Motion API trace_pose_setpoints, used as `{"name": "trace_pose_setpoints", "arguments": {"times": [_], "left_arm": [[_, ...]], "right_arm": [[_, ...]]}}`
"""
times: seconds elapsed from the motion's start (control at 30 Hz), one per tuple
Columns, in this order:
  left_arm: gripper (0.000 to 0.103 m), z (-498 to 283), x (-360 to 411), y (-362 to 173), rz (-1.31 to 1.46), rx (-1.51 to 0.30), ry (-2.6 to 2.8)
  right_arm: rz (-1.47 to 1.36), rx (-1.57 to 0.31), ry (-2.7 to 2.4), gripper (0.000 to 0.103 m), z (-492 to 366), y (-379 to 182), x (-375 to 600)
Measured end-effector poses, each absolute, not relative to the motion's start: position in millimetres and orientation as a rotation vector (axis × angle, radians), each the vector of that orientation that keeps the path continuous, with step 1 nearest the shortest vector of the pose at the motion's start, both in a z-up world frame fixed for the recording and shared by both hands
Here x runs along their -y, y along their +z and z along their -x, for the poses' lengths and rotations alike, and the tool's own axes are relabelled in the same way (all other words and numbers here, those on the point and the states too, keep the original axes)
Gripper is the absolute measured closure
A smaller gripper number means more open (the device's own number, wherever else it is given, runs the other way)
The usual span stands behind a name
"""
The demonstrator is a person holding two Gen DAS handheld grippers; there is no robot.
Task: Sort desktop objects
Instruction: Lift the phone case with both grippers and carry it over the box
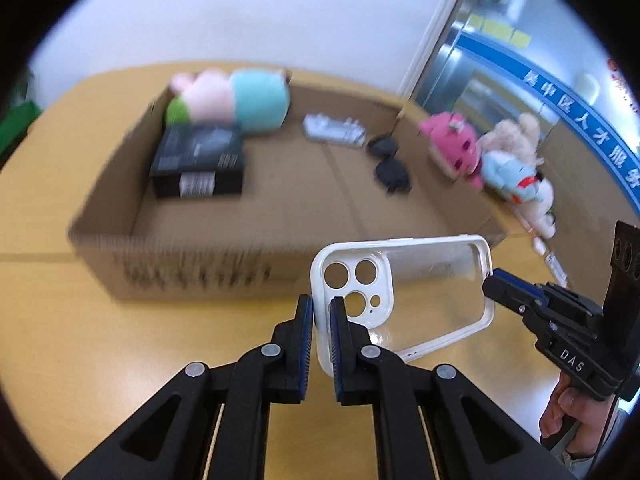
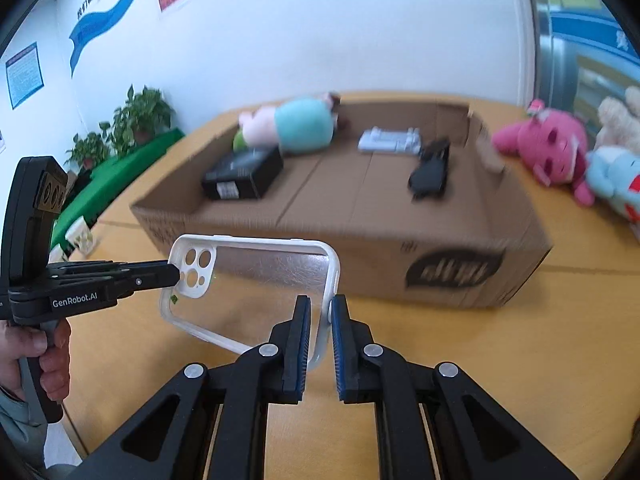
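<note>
A clear phone case with a white rim (image 1: pixel 432 280) (image 2: pixel 272 280) hangs above the yellow table, held at both ends. My left gripper (image 1: pixel 322 312) (image 2: pixel 174 272) is shut on the rim at the camera-hole end. At the opposite end, my right gripper (image 2: pixel 320 308) (image 1: pixel 490 280) is shut on the short rim. Just beyond the case stands an open cardboard box (image 1: pixel 200 268) (image 2: pixel 360 260). Inside it lie a black carton (image 1: pixel 198 162) (image 2: pixel 244 178), a teal and pink plush (image 1: pixel 240 100) (image 2: pixel 296 122), a silver-grey item (image 1: pixel 334 130) (image 2: pixel 390 140) and a black item (image 1: pixel 390 168) (image 2: pixel 430 172).
A pink plush (image 1: pixel 456 146) (image 2: pixel 548 148), a light blue plush (image 1: pixel 516 176) (image 2: pixel 612 180) and a beige plush (image 1: pixel 516 132) lie on the table (image 1: pixel 80 340) right of the box. Potted plants (image 2: pixel 136 120) stand by the wall at the left. A person's hand (image 2: pixel 44 352) holds each gripper handle.
</note>
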State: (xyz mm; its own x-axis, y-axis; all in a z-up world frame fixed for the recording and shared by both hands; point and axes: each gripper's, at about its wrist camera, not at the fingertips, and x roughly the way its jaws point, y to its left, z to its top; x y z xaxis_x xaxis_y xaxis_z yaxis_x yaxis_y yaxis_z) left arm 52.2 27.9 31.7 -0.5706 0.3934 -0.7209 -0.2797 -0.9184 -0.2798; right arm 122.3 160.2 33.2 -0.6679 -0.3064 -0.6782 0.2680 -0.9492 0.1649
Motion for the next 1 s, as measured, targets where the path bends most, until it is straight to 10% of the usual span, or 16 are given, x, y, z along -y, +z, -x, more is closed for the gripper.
{"name": "trace_pose_setpoints", "arguments": {"times": [0.47, 1.0], "left_arm": [[0.095, 20, -51, 143, 0.85, 0.14, 2.524], [0.095, 80, 41, 39, 1.364, 0.191, 2.533]], "right_arm": [[-0.751, -0.008, -2.814, 0.093, -60, 158, -190], [-1.191, 0.122, -2.433, 0.091, 45, 26, -91]]}}
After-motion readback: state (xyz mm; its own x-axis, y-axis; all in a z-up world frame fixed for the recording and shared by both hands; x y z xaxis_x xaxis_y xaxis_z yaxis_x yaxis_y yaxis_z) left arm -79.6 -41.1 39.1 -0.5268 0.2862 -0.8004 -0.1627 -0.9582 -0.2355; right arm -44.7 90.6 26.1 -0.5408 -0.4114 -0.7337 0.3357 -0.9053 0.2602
